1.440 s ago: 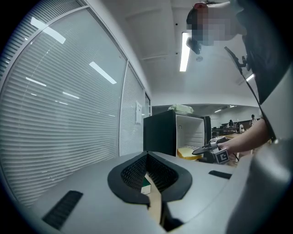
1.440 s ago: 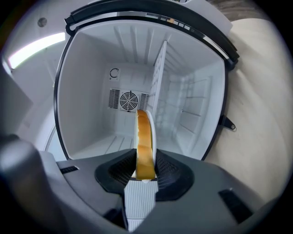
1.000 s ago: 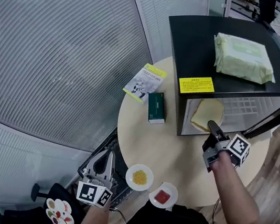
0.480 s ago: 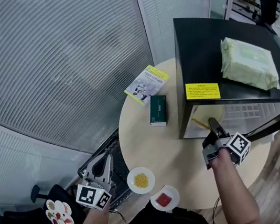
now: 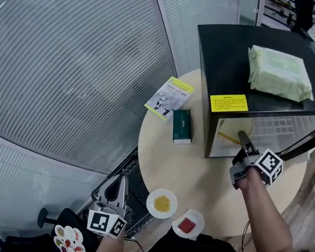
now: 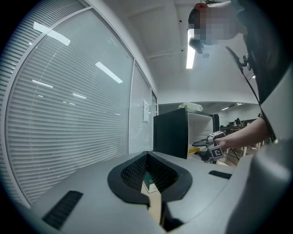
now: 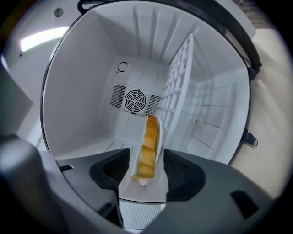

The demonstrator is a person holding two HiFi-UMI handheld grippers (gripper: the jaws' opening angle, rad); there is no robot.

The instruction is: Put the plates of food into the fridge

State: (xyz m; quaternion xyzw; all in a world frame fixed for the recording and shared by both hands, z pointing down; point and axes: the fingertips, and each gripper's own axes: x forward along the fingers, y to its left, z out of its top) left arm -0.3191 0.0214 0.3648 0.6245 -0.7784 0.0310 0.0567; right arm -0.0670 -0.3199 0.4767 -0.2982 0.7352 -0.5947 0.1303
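Seen from above, a round beige surface [image 5: 208, 182] carries a small black fridge [image 5: 240, 58], its door swung open on a white interior. The right tool [image 5: 243, 138] reaches level into the fridge opening. In the right gripper view, a small white plate [image 7: 159, 137] of yellow sliced food [image 7: 146, 148] stands edge-on between this tool's jaws, inside the fridge, in front of the round fan grille on the back wall. The jaws have just been opening, and they now stand apart on either side of the plate without pressing on it.

The left tool [image 5: 117, 182] hangs low at the near-left edge of the surface, well apart from the fridge. Its jaws are closed together on nothing.

Two more small white plates sit at the near edge of the surface, just beside each other: one with yellow grains [image 5: 162, 203], one with red food [image 5: 188, 224]. A dark green box [image 5: 181, 126] and a booklet [image 5: 169, 97] lie left of the fridge. A pale green soft pack [image 5: 280, 73] rests on top of the fridge.
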